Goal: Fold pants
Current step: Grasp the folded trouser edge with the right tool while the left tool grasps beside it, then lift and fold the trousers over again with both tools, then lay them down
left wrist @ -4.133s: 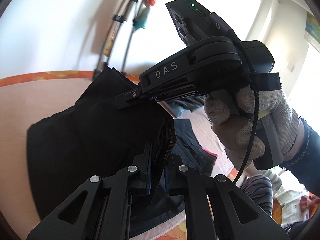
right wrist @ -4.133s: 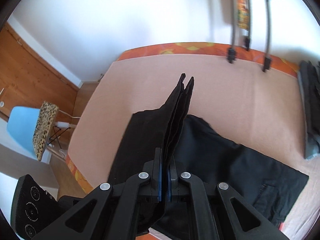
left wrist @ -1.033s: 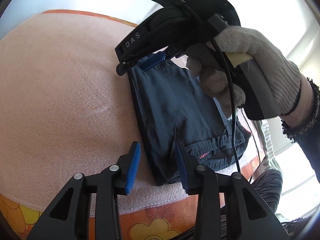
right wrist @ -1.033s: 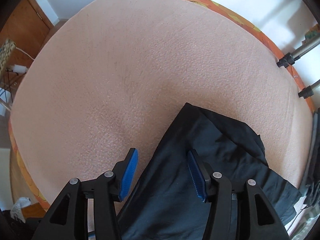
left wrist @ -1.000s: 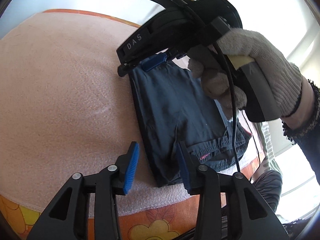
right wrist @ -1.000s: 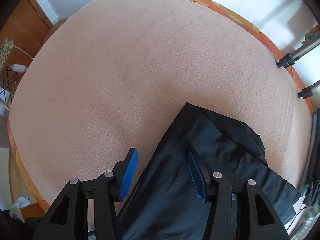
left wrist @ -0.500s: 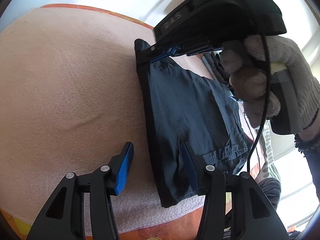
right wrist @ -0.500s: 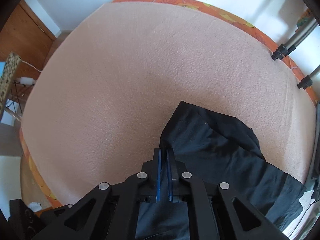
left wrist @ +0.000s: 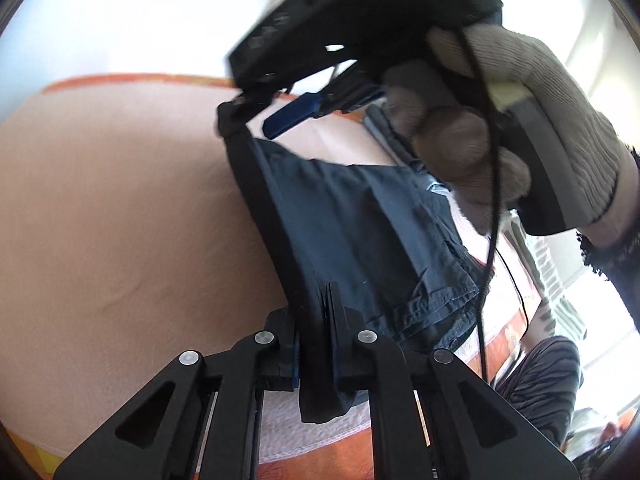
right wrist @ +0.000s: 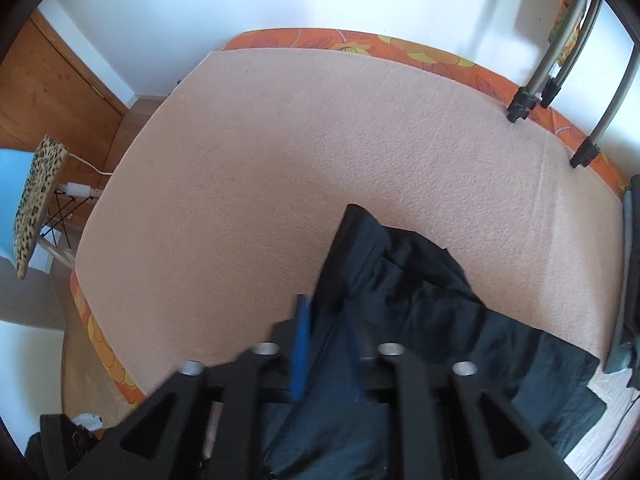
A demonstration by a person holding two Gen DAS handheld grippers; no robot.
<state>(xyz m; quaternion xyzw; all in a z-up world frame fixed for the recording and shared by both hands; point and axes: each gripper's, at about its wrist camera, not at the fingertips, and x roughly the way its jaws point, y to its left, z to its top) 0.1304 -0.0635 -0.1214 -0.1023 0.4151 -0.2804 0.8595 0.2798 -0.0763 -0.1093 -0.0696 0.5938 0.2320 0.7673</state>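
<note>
Left tongs [left wrist: 316,320] clamped pants [left wrist: 360,232] edge at frame bottom; right tongs [right wrist: 326,344] just opened, fabric between, fold running to upper centre.

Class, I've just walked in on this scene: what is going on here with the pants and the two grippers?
A person in knit gloves is folding dark pants on a pink blanket, one gripper in each hand. The left gripper has just closed and is shut on the folded edge at the near end. The right gripper straddles the same edge at the far end; its jaws have just been opening, with fabric between them, so it looks to be letting go.
</note>
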